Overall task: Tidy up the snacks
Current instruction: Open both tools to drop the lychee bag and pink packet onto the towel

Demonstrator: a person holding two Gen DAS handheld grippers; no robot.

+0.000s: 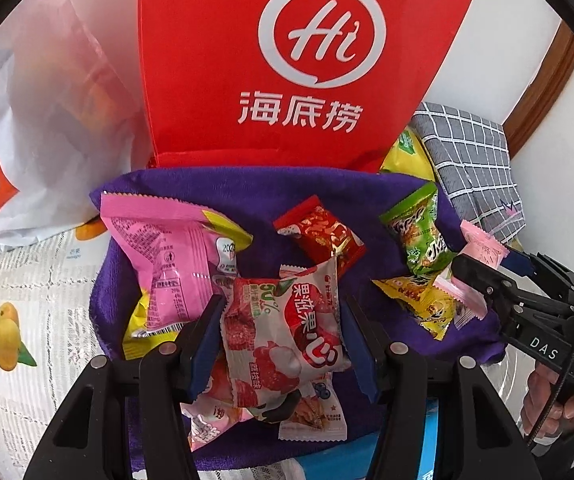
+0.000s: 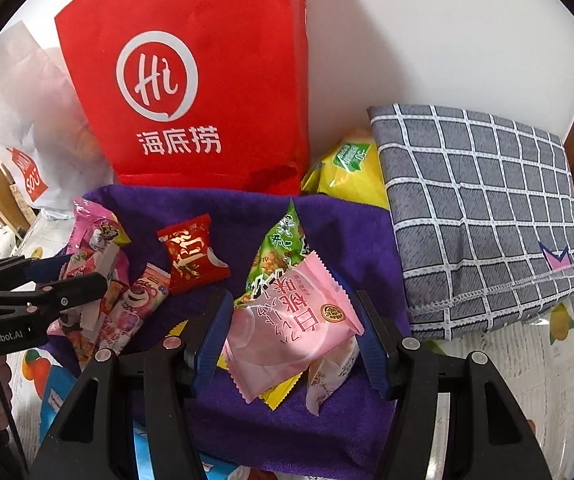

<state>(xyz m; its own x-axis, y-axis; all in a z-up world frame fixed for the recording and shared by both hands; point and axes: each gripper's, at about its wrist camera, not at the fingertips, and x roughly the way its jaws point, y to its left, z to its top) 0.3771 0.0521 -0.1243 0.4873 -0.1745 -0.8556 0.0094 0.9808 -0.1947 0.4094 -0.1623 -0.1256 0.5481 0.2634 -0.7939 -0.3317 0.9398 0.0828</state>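
Risk, my guess: both pkts are slick film and light. If my left gripper [image 1: 281, 330] comes down on the lychee jelly pkt [image 1: 283, 332], the overlapping pink bag [image 1: 175, 256] could drag along, or a pad could snag the purple towel [image 1: 255, 196].

Same on the right: the yellow wrapper [image 2: 281, 394] under the peach pkt [image 2: 291, 320] might lift w/ it.

Left fingers [image 1: 203, 344]: part-spread, straddling the lychee pkt at towel's near edge; pads close to its sides. Pressing or not: can't tell.

Right gripper [image 2: 291, 340]: part-spread round the peach pkt, right side of towel. Contact likewise unclear.

Red Hi bag [image 1: 287, 60] stands behind the towel.
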